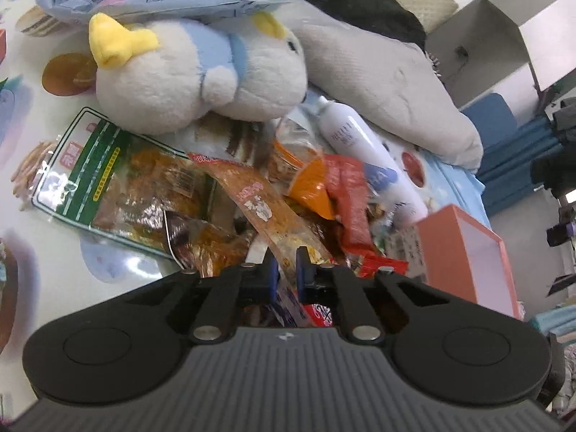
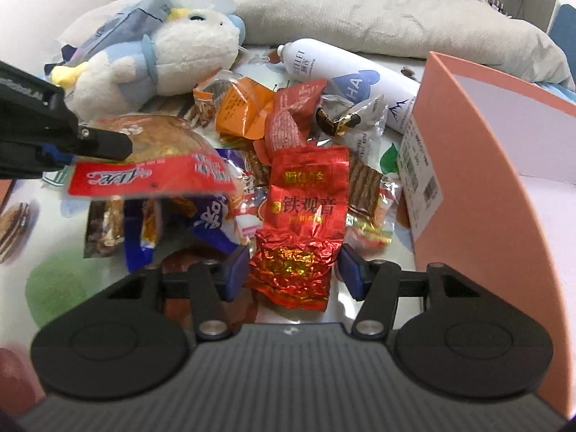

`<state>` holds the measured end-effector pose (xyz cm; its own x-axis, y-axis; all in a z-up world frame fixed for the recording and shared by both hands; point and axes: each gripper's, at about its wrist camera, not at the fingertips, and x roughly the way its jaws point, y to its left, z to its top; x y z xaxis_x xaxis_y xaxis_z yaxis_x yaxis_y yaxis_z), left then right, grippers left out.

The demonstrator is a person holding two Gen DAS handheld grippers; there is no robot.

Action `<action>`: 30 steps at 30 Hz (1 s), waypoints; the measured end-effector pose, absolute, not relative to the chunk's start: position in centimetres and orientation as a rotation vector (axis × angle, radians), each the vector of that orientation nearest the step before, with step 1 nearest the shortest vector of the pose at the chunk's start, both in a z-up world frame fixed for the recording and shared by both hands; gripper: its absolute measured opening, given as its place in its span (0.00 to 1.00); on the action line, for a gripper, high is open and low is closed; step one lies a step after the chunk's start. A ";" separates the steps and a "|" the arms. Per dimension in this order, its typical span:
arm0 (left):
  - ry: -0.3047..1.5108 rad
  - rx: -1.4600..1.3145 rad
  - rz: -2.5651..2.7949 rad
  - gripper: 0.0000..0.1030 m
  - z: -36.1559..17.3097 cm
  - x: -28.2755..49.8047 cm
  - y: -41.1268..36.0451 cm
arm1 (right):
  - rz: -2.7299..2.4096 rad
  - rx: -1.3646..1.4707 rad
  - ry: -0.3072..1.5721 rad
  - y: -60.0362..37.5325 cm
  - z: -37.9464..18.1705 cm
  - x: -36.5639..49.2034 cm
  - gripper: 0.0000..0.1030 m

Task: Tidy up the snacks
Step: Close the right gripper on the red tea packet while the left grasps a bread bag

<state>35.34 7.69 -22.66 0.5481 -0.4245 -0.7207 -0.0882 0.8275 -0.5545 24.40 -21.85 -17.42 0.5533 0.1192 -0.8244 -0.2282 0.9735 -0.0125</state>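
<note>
A heap of snack packets (image 1: 313,187) lies on a patterned tablecloth (image 1: 46,252). My left gripper (image 1: 287,262) is shut on a clear packet with a red end and a round cake inside (image 1: 252,198). In the right wrist view that packet (image 2: 151,169) hangs above the heap from the left gripper (image 2: 104,151). My right gripper (image 2: 294,271) points down at a red foil tea packet (image 2: 298,216) lying on the table. The packet's crumpled lower end sits between the blue pads (image 2: 237,270), which stand close to its sides without a visible squeeze.
A salmon-pink open box (image 2: 486,165) stands just right of the heap. A white bottle (image 2: 345,72), a white and blue plush toy (image 2: 162,57) and a grey cushion (image 2: 360,10) lie behind it. A green-edged packet (image 1: 118,180) lies at the left.
</note>
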 end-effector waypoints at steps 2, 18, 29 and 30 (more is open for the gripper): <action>0.982 -0.559 -0.228 0.10 -22.0 34.5 7.4 | 0.201 -0.121 0.958 -22.2 -16.8 23.6 0.55; 0.967 -0.433 -0.260 0.05 -18.4 23.1 5.8 | 0.218 -0.078 0.989 -23.7 -13.6 13.7 0.55; 0.976 -0.373 -0.228 0.03 -19.9 15.4 4.1 | 0.253 -0.079 0.973 -24.3 -12.7 8.1 0.55; 0.978 -0.372 -0.227 0.03 -20.0 14.9 3.8 | 0.255 -0.078 0.972 -24.4 -12.7 7.6 0.55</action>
